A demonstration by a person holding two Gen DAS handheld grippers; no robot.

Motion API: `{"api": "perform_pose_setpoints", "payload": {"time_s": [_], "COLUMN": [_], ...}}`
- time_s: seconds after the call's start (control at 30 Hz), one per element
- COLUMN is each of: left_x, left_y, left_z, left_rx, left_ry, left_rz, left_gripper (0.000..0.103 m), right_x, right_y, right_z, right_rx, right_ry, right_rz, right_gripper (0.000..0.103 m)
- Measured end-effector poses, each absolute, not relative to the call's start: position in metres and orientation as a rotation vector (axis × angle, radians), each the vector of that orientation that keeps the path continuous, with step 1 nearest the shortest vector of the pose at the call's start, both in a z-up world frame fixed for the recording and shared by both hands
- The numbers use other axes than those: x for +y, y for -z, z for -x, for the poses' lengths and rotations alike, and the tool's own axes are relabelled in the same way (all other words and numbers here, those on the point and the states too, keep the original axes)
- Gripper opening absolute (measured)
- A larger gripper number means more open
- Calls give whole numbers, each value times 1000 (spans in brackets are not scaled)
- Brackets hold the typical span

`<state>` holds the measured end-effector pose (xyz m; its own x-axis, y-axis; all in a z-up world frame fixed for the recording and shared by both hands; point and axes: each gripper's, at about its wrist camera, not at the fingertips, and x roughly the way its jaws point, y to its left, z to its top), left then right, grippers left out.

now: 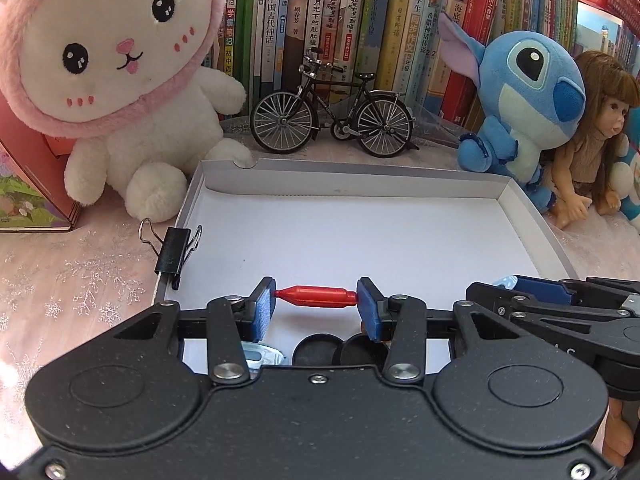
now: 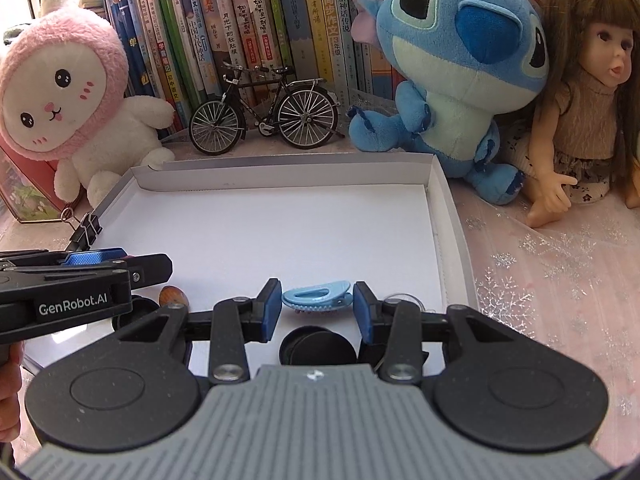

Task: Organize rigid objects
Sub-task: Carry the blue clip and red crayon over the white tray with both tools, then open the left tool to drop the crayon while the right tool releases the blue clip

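Now the left gripper [image 1: 316,298] holds a red tube [image 1: 317,297] end to end between its fingers, above the white tray [image 1: 360,232]. Right gripper [image 2: 316,302] pinches a blue hair clip [image 2: 317,299] between its fingers.

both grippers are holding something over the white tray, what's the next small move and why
Probably lower both a little and release. The left gripper pinches the red capsule end to end, the right gripper holds the blue hair clip, both above the white tray.
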<state>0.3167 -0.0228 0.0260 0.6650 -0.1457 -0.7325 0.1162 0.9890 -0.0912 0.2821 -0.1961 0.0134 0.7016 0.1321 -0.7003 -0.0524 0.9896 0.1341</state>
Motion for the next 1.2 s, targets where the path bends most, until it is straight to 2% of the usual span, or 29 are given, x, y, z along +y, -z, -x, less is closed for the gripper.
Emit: {"api": "perform_pose_setpoints", "payload": {"time_s": [0.43, 0.6, 0.67, 0.87, 0.93, 1.2], "left_x": [-27, -29, -29, -31, -31, -29], "left_y": [-18, -19, -21, -34, -38, -60], "left_z": [-316, -314, -313, -302, -297, -263], "left_rx": [820, 820, 815, 783, 770, 707], "left_ry": [139, 140, 147, 164, 160, 201], "left_rz": [2, -1, 2, -3, -4, -34], "left_gripper": [42, 43, 45, 60, 69, 78], "right_x": [-195, -195, -195, -196, -198, -206], "right_y": [-11, -11, -12, -24, -29, -47], "right_z": [-282, -281, -281, -271, -265, -231], "right_rx": [775, 773, 770, 732, 710, 617], "right_ry": [-105, -103, -101, -112, -111, -134], "right_rz": [-100, -101, -105, -115, -114, -82], "right_gripper": [45, 50, 59, 66, 67, 83]}}
